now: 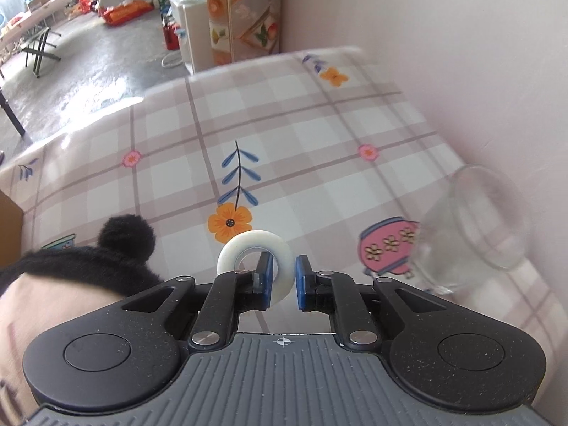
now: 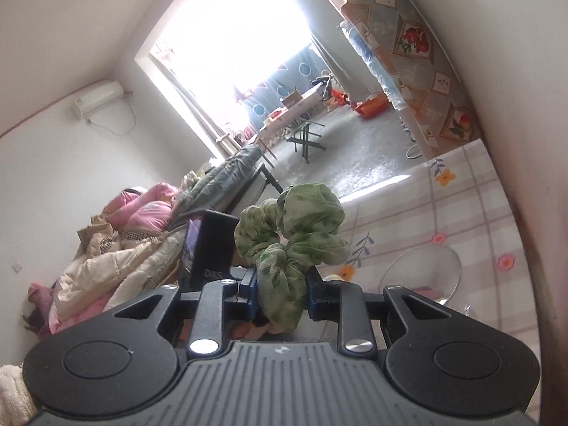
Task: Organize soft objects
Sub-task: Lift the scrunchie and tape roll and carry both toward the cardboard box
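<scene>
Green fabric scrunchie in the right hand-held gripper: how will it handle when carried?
Likely floppy: the green fabric scrunchie bulges in loose folds above the right hand-held gripper. Probably light and squashy, since the closed pads pinch it narrow. Unlikely to slip; the gathered cloth looks grippy.

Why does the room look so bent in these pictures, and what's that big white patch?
Both wrist views use fisheye lenses, so walls and the table edge curve. In the right wrist view the window is blown out to white by daylight. In the left wrist view the glass cup looks smeared, and glare shines on the floor.
</scene>
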Motion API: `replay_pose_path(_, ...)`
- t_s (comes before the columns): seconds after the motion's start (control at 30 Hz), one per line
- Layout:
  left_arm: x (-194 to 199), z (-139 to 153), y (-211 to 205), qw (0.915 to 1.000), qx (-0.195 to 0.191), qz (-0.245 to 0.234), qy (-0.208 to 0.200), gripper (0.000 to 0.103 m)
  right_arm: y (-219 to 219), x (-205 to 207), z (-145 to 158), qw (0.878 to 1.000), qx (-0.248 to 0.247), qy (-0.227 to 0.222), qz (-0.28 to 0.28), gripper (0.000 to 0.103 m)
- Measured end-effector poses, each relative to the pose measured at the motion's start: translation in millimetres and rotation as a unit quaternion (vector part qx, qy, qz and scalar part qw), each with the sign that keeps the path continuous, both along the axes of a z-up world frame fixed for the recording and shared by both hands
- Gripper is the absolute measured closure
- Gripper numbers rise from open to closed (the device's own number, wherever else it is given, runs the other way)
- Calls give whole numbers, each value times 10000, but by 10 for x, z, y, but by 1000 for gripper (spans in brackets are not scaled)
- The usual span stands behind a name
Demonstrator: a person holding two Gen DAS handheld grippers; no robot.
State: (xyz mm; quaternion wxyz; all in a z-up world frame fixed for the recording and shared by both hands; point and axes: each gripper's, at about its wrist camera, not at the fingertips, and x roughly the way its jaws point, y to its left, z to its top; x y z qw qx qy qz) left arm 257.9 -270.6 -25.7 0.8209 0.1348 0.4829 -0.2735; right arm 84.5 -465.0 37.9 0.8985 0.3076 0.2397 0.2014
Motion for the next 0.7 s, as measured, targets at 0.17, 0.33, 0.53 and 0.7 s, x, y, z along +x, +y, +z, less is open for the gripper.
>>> replay_pose_path(0.17,-239,300,215,9991,-354,42,-232,91,108,-184,71,9997,147,-174,-106,75)
replay_pose_path(0.33,-477,663,591,9942,-968,187,-420,91,296,-368,286,9988,81,-463,-122,75)
replay_pose_path(0.53,-787,1078,1165,9825,-1724,343,-609,91,643,-583,598,9967,-69,-810,-11,75)
replay_pose_path(0.7,-1105,1389,1714,9685,-2292,462,-860,91,1014,-748,842,9941,-234,-1051,155,75)
